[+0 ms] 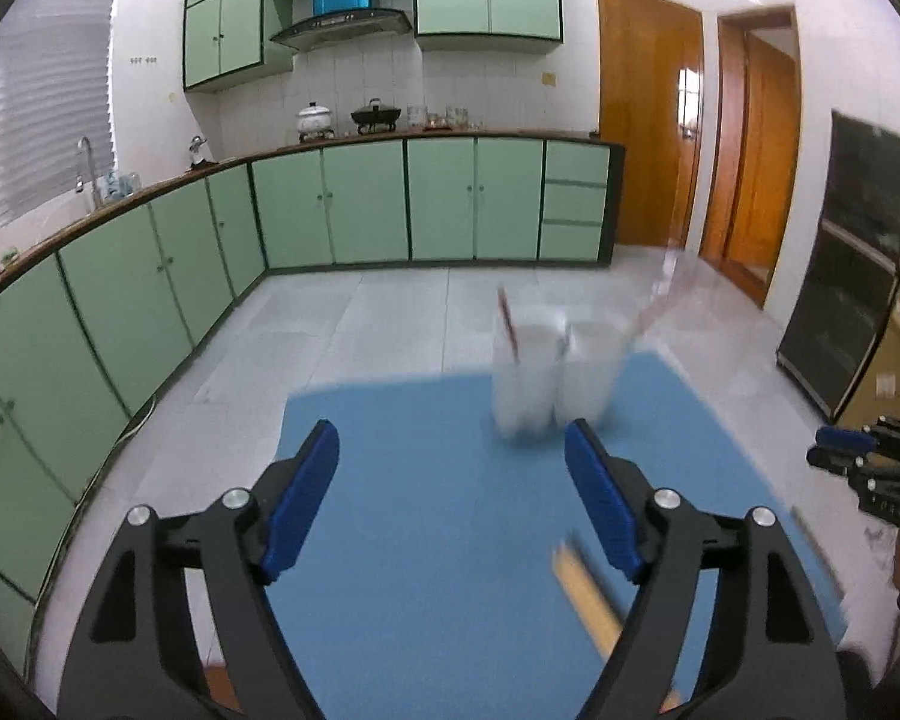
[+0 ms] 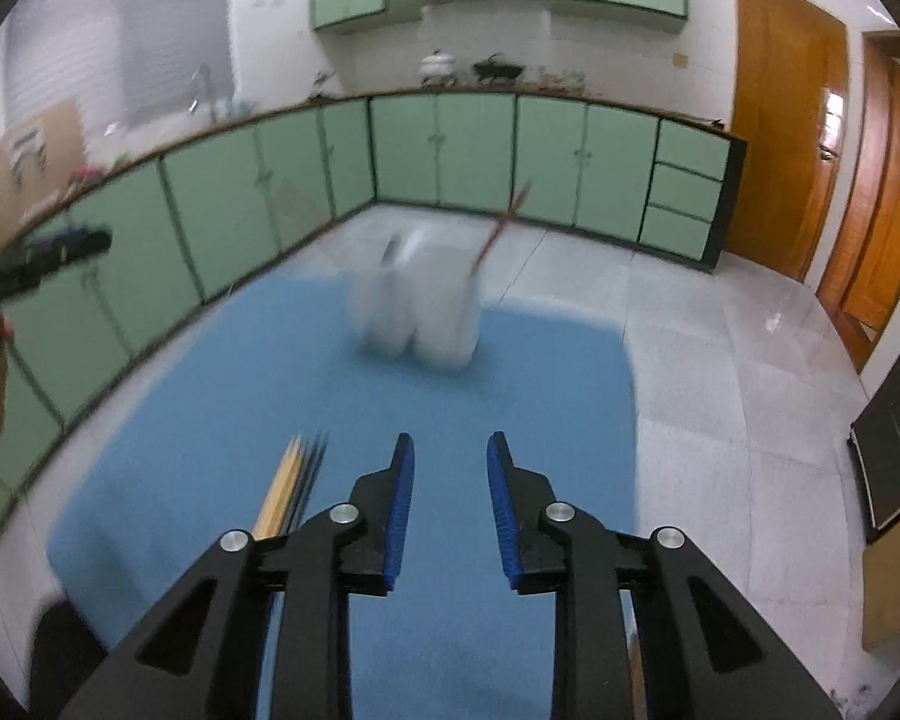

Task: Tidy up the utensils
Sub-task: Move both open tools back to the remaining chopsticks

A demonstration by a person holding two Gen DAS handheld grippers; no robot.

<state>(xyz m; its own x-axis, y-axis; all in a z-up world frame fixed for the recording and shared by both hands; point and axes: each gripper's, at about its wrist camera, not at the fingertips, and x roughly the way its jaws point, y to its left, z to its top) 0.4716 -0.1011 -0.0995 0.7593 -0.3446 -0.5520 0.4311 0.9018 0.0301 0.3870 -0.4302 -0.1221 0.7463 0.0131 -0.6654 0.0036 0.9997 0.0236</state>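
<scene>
Two white cups [image 1: 525, 378] [image 2: 417, 318], blurred, stand side by side at the far end of a blue mat [image 1: 420, 510] [image 2: 210, 390]. Reddish sticks [image 1: 508, 324] [image 2: 498, 231] poke up out of them. A bundle of yellow and dark chopsticks [image 1: 588, 600] [image 2: 288, 486] lies flat on the mat, partly hidden behind my left gripper's right finger. My left gripper [image 1: 450, 429] [image 2: 60, 249] is open wide over the mat with nothing between its pads. My right gripper [image 2: 450, 441] [image 1: 834, 447] is open by a narrower gap, also holding nothing, just right of the bundle.
The mat covers a table over a pale tiled floor [image 1: 330, 324]. Green base cabinets [image 1: 360, 204] run along the left and back walls. Wooden doors [image 1: 648, 120] stand at the back right, and a dark cabinet [image 1: 840, 300] is at the right.
</scene>
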